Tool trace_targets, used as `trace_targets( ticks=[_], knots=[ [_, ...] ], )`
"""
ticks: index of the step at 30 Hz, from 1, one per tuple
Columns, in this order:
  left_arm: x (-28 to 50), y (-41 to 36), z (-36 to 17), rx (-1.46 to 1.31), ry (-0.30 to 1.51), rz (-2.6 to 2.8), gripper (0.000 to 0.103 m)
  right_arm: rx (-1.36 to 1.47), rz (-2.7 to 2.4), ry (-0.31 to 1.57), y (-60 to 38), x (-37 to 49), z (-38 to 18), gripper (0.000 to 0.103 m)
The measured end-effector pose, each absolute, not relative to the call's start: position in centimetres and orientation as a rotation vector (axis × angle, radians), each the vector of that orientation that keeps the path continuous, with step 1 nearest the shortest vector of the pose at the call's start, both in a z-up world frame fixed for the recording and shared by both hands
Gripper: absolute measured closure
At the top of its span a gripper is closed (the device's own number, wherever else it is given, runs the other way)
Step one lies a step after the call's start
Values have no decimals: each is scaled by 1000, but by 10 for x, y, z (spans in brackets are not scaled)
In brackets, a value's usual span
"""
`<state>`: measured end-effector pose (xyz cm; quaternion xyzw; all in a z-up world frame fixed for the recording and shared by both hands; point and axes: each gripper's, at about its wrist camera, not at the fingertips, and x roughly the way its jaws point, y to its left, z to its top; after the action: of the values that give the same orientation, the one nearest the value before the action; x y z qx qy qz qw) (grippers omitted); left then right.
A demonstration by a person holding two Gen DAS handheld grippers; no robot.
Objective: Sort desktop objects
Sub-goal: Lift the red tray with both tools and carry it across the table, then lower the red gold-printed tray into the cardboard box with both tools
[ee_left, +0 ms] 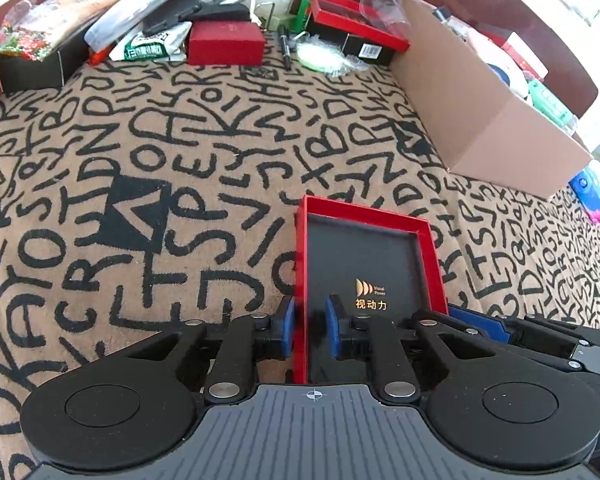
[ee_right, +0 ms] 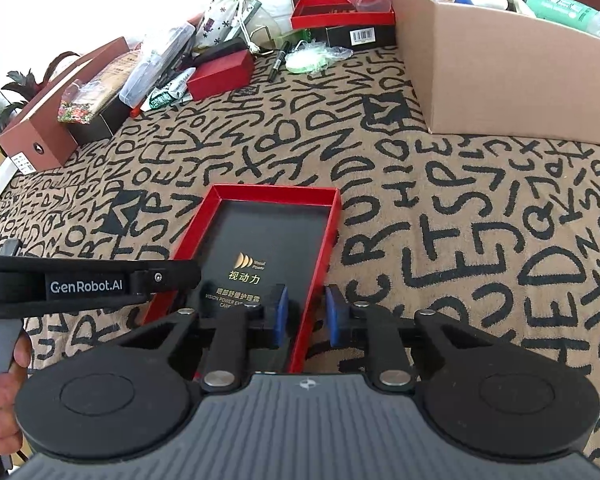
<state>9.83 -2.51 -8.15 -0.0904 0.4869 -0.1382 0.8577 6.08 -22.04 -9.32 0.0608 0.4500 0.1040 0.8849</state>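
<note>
My left gripper (ee_left: 308,330) straddles the left wall of the red-rimmed box lid (ee_left: 364,256), and my right gripper (ee_right: 307,318) straddles its right wall; neither set of pads looks pressed home, so both read as released. I judge this the pickup step: clench both, lift level, then carry toward the cardboard box (ee_right: 500,76) beyond, on the lettered cloth (ee_right: 460,240).

Black linkage arms with silver screws carry blue-padded jaws; the left gripper (ee_right: 80,280) reads "GenRobot.AI".
</note>
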Motion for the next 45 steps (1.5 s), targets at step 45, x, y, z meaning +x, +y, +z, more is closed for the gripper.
trace_targets(
  ticks=[45],
  knots=[
    [259,-166,64,-273,727,-479,81,-70,12,545,-343,218,59,97]
  ],
)
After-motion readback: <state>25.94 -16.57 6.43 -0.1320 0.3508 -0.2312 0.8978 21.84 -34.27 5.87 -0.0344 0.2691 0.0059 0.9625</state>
